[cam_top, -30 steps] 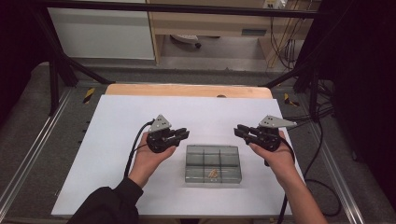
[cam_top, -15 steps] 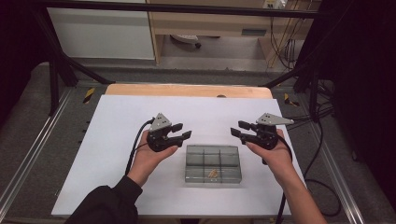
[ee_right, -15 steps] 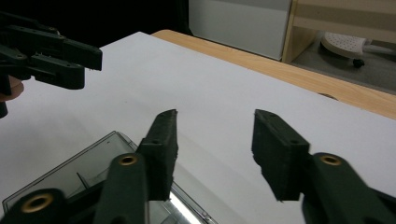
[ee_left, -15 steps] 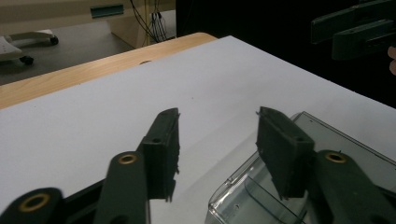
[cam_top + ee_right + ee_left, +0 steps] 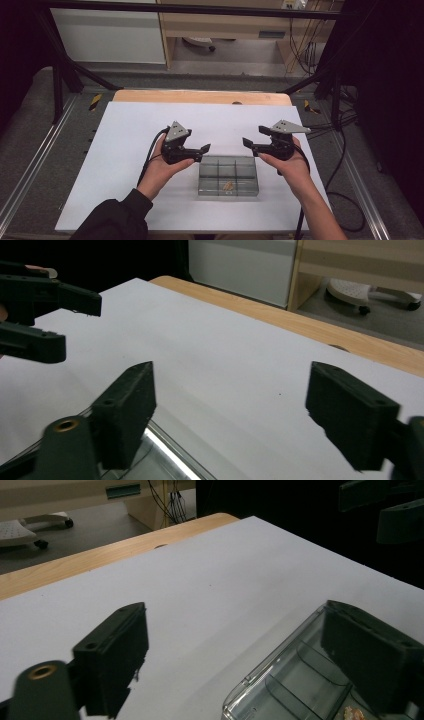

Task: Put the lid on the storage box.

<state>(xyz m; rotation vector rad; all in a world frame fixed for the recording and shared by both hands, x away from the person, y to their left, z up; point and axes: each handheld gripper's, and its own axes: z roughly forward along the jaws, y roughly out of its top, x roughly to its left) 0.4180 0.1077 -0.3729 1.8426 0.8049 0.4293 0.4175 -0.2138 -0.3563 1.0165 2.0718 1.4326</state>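
Both the left gripper (image 5: 202, 152) and right gripper (image 5: 248, 138) have just been opening, jaws apart and empty, flanking the clear compartment box (image 5: 228, 175) just below them.

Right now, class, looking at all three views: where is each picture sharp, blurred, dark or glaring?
High view: evenly lit white table, surroundings dark, the clear box crisp. Left gripper view: table sharp, the near left tongs soft-edged, the box rim catching a pale highlight. Right gripper view: the close right tongs slightly blurred, a bright glare line along the box edge.
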